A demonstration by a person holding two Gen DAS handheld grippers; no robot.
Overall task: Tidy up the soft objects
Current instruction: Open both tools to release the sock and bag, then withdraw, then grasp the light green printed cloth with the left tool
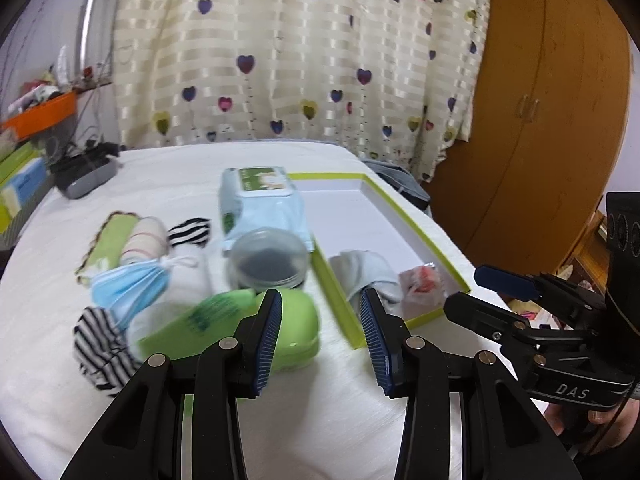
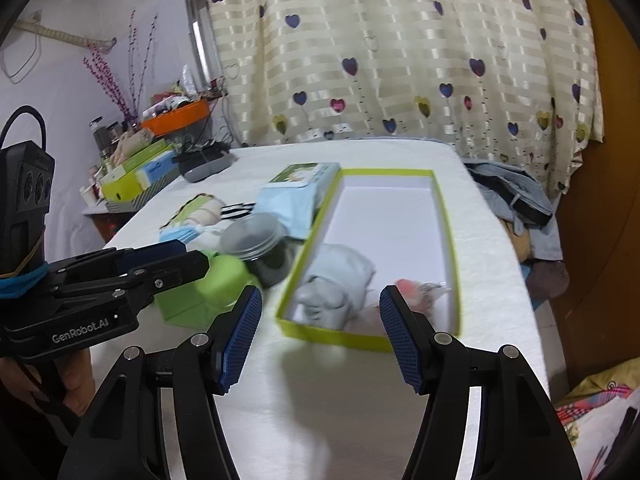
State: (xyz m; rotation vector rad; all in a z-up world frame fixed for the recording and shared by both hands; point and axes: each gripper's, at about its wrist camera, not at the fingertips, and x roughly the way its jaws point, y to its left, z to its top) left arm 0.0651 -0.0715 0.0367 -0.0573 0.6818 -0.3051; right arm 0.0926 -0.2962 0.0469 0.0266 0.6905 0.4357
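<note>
Both grippers empty above the white bed (image 2: 320, 400). Left gripper (image 1: 322, 338) jaws apart; right gripper (image 2: 320, 334) jaws spread wide. Pale sock (image 2: 336, 284) and pink bundle (image 2: 412, 290) lie inside the green-rimmed box (image 2: 332, 336) (near end). Mask (image 1: 124, 290), striped socks (image 1: 100, 348) left of it.

Soft, even indoor light is filling both views, and the white worktop (image 1: 280, 420) is reading bright without harsh glare. Daylight is seeping through the heart-print curtain (image 1: 300, 52), giving its pale stripes a faint sheen. Shadows are staying weak and diffuse. Motion blur is smearing the middle ground: the green-rimmed box (image 2: 372, 340), the clear jar (image 1: 268, 260) and the green case (image 1: 296, 328) are looking soft-edged, while the near fingers (image 2: 240, 340) are staying sharp. Fisheye distortion is bowing the wardrobe (image 1: 552, 120) and worktop edges, and dark vignetting is closing off the corners.
</note>
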